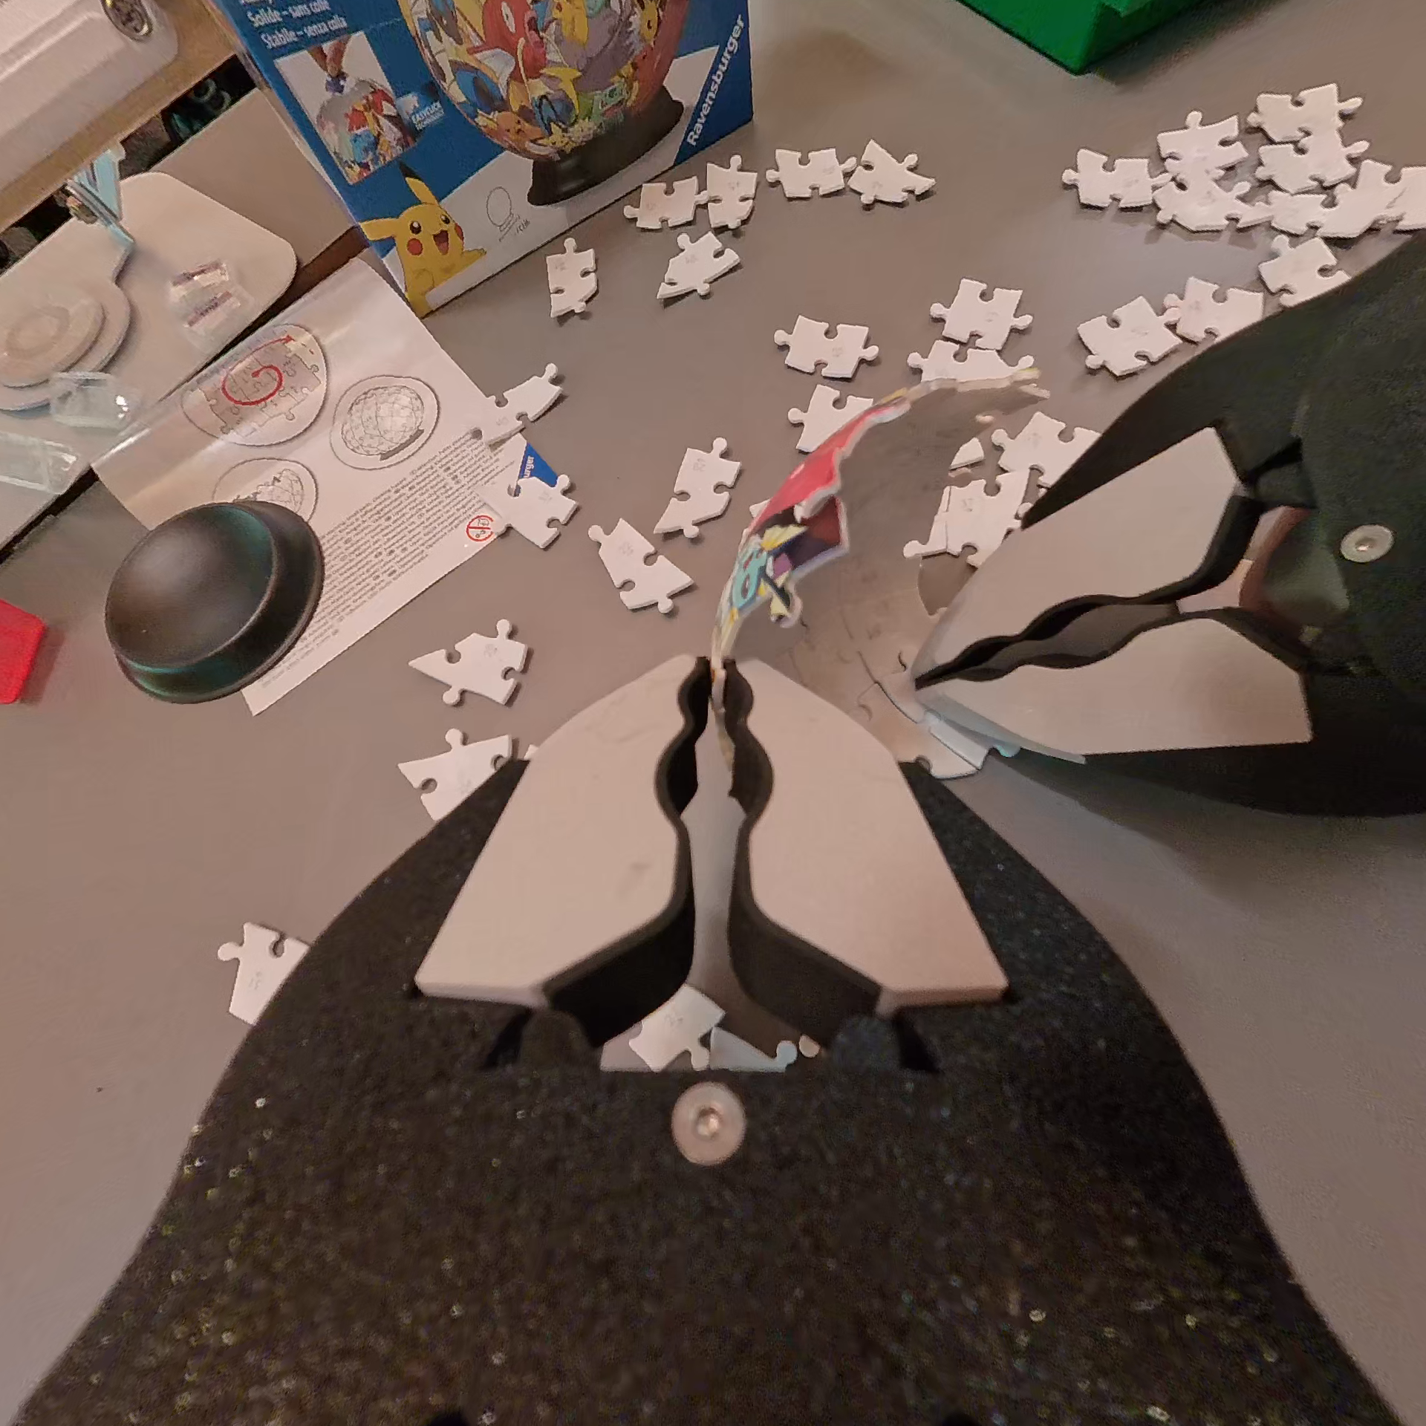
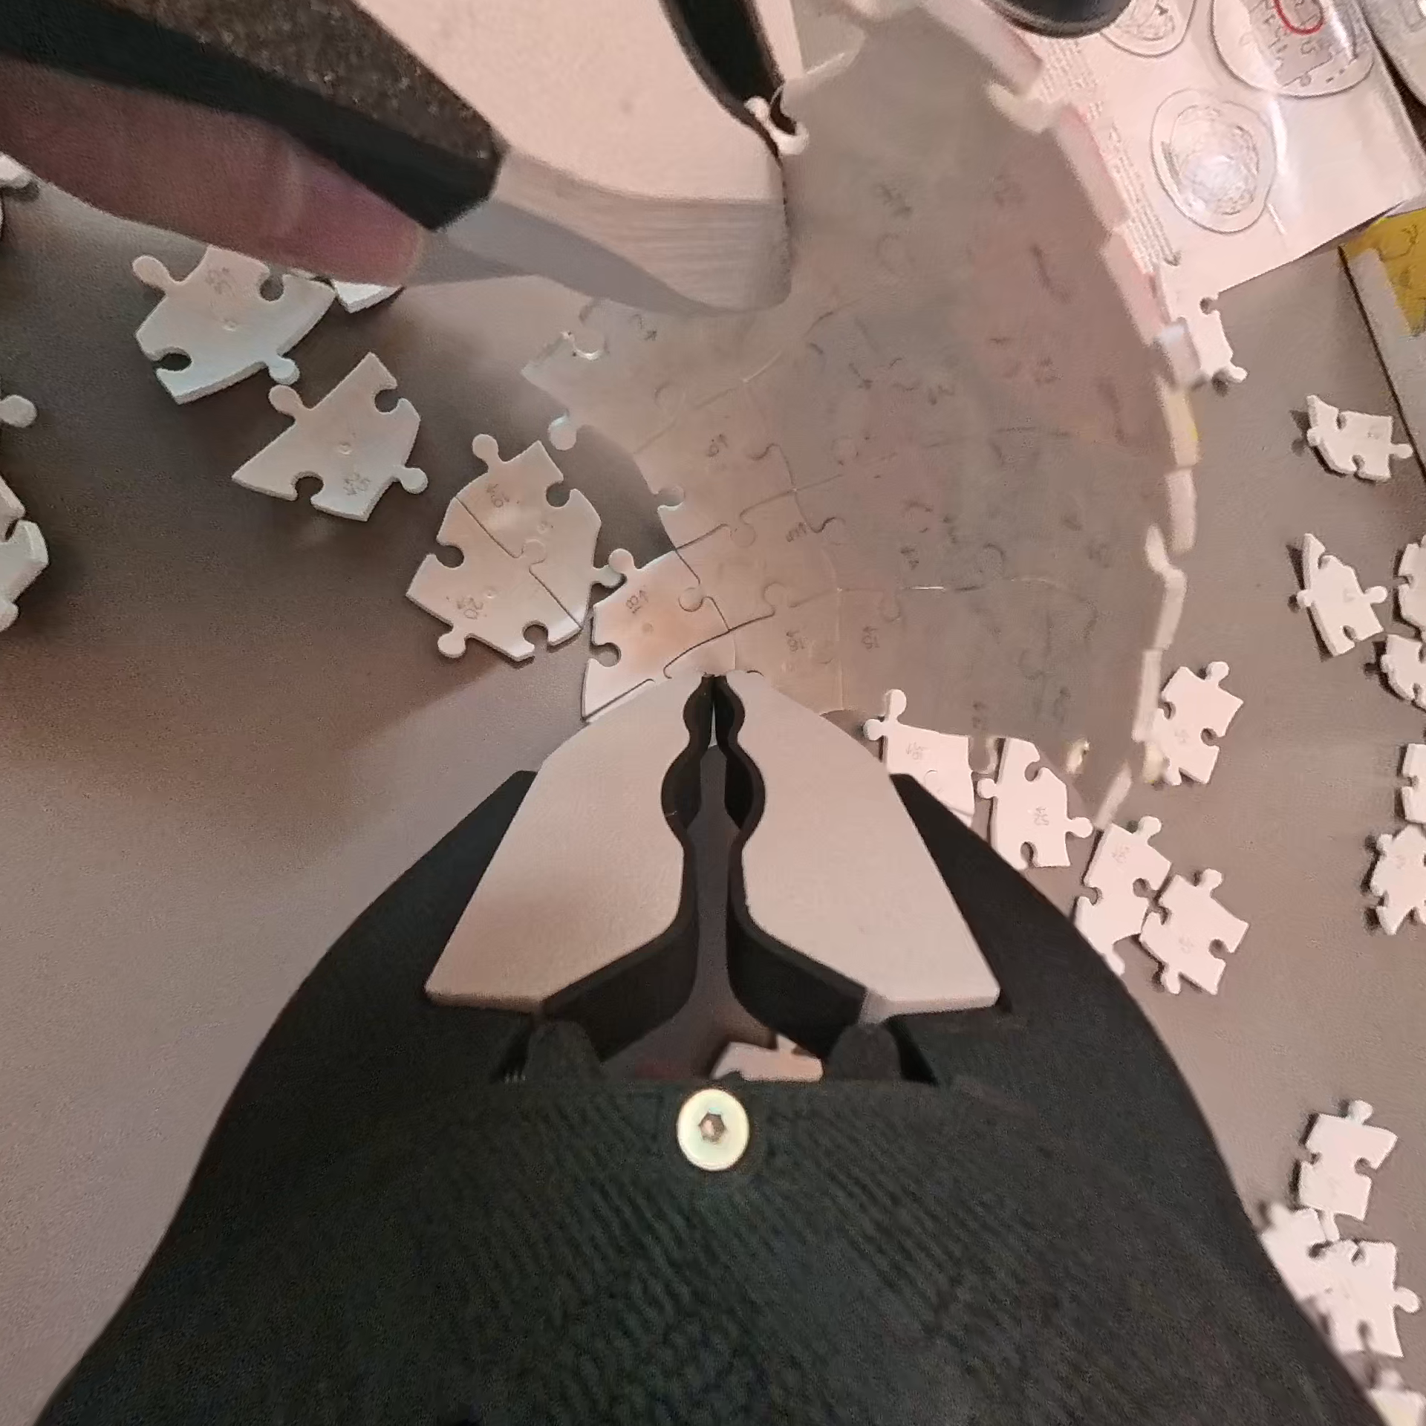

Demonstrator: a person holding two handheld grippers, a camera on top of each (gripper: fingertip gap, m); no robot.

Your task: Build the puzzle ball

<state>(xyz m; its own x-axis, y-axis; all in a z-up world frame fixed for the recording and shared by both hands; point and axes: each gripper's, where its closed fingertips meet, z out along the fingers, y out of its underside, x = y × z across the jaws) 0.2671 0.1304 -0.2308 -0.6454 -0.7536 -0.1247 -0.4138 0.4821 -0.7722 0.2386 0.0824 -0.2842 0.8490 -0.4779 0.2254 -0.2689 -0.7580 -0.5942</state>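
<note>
Grey desk (image 1: pixel 231 849) w/ loose white pieces (image 1: pixel 698 490), box (image 1: pixel 501 131), black stand (image 1: pixel 212 598).
L view: left tongs (image 1: pixel 719 679) pinch rim of curved puzzle shell (image 1: pixel 872 494); right tongs (image 1: pixel 922 679) closed at shell's low edge. R view: right tongs (image 2: pixel 711 683) look shut on shell (image 2: pixel 926 501) edge, exact grip hard to tell; left tongs (image 2: pixel 772 131) grip far rim, finger (image 2: pixel 231 193) beside.

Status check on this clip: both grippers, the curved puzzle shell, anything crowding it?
Left gripper shut on shell rim. Right gripper shut at opposite edge. Loose pieces all round; black stand well clear.
</note>
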